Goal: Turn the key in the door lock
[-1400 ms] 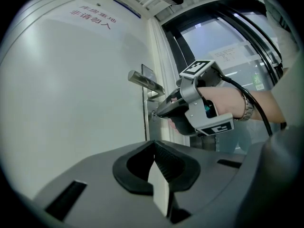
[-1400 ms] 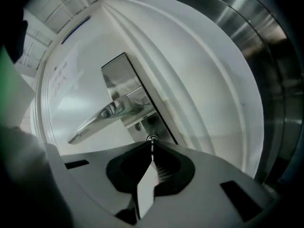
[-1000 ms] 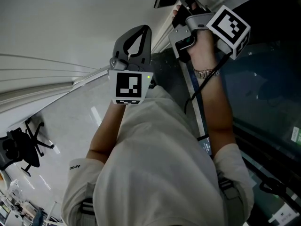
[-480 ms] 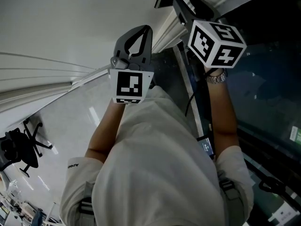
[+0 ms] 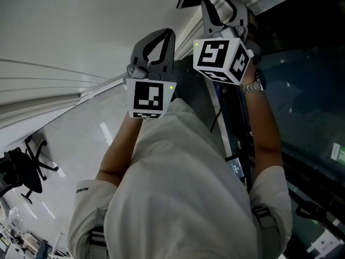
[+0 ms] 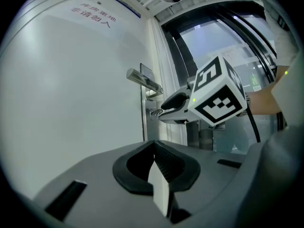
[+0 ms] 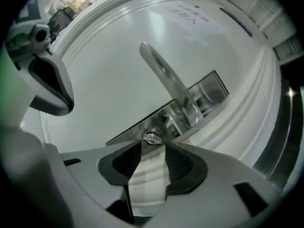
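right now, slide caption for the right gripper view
Right gripper, jaws just opened, at the key in the door lock

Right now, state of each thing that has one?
Key: in the lock, not gripped.
Door handle: roughly level, untouched.
Right claw: open, jaws just opened, key just ahead of its tips.
Left claw: shut, empty.

Two grippers are showing: one left gripper (image 6: 153, 152) and one right gripper (image 7: 153, 148), its fingers (image 7: 128, 160) just having been opening, the one key (image 7: 152, 137) sitting loose at their tips. One door (image 7: 104, 56) is wearing one handle (image 7: 166, 80) and one shiny plate (image 7: 209, 91). One office chair (image 5: 24, 171) and one wristwatch (image 5: 252, 86) are showing too.
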`<state>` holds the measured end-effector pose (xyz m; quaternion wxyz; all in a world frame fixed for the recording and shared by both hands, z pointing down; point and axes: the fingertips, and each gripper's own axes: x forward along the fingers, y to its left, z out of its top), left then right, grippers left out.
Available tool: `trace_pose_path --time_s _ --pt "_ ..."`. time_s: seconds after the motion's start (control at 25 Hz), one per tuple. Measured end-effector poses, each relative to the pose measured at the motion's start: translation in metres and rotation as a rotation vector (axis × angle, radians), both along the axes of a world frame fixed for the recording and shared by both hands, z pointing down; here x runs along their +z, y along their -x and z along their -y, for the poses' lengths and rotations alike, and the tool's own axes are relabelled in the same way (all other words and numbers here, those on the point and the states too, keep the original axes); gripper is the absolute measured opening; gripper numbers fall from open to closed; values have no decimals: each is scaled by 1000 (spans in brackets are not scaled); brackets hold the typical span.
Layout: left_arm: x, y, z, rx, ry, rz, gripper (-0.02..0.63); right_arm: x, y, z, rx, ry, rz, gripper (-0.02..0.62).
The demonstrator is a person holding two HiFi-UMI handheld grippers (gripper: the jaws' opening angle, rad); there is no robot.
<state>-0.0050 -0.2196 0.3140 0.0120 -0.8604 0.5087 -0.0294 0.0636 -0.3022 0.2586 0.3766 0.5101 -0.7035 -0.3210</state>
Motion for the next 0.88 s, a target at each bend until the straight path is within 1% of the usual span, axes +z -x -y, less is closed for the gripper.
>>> trace_pose_path --time_s 0.08,0.16,0.32,0.44,0.56,0.68,0.76,0.88 --pt "1 3 0 -5 1 0 11 1 4 0 -11 -49 -86 155" --pt "3 6 0 -10 4 -1 11 0 9 0 -28 -89 -137 155" --pt "2 10 -1 -16 3 0 11 -3 15 3 -39 -119 -176 152" --pt "3 12 -1 -24 4 1 11 0 14 4 -40 -130 -212 110" --pt "2 15 -1 -29 5 1 11 0 14 4 -37 -149 -242 106" --pt "0 17 0 -32 3 0 11 -1 14 6 -32 -154 -250 104" --pt "0 18 -1 -34 2 0 11 -1 15 7 -28 -157 -236 101" --pt "1 18 -1 -37 2 -1 11 -2 14 6 -12 -139 -160 101"
